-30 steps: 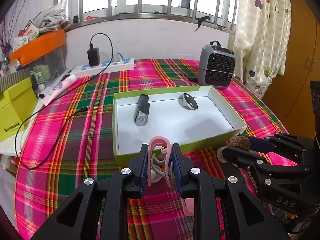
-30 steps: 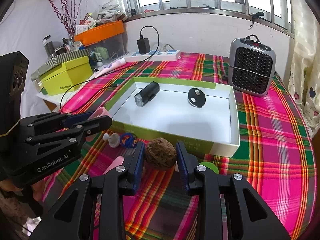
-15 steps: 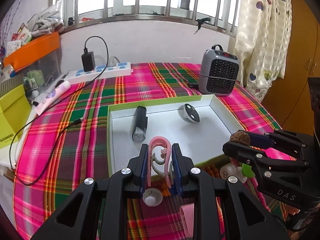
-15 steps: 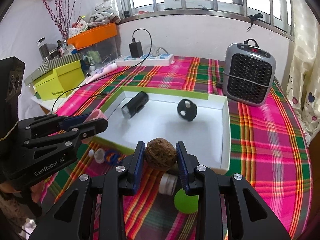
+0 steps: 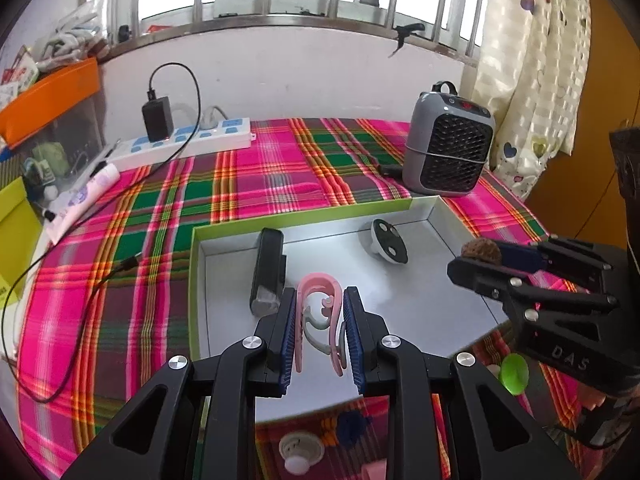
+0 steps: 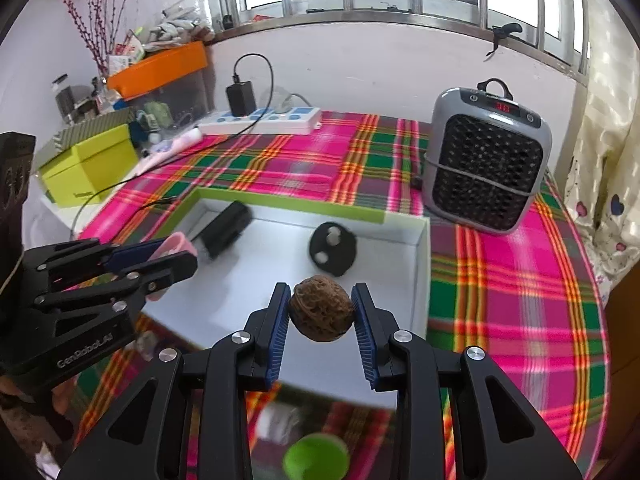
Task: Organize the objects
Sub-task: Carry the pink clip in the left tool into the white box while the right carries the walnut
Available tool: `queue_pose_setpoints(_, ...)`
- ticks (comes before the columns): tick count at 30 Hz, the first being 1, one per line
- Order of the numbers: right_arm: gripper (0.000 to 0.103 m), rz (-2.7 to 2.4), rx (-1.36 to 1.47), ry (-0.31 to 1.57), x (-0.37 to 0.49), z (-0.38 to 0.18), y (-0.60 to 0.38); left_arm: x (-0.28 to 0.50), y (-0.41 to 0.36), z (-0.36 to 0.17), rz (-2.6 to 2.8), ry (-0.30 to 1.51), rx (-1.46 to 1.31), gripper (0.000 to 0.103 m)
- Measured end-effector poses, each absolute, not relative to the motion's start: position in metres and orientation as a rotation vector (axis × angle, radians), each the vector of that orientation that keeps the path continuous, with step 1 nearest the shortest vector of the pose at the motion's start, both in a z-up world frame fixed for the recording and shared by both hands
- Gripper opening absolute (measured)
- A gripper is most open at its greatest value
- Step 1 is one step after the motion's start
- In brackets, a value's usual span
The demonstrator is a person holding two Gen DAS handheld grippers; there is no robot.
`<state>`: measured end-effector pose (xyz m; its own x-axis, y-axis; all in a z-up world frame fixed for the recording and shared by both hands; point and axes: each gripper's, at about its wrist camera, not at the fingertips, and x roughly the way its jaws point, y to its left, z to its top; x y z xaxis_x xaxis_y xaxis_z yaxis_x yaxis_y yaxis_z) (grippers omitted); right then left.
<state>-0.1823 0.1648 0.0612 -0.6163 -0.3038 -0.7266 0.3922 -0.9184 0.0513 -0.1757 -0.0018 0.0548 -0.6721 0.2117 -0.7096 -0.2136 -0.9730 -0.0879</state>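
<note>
Both loads carried over the white tray (image 5: 448,216) for drop-in: left gripper (image 5: 319,330) jaws clamp pink clip (image 5: 320,300); right gripper (image 6: 321,322) jaws pinch what looks like a walnut (image 6: 321,309).

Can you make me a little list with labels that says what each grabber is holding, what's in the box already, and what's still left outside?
left gripper: shut on pink clip
right gripper: shut on walnut
both: above the green box
already in box: black flashlight, round black gadget
outside on tablecloth: green disc, white cap
behind box: heater, power strip
</note>
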Motion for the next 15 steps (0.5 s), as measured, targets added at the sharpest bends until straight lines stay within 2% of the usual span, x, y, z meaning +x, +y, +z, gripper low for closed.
queue_pose_setpoints(15,0.033,-2.523,1.192,0.222,-0.236,0.04,0.172,-0.224,0.014,0.039,2.63,0.023,-1.224,0.021)
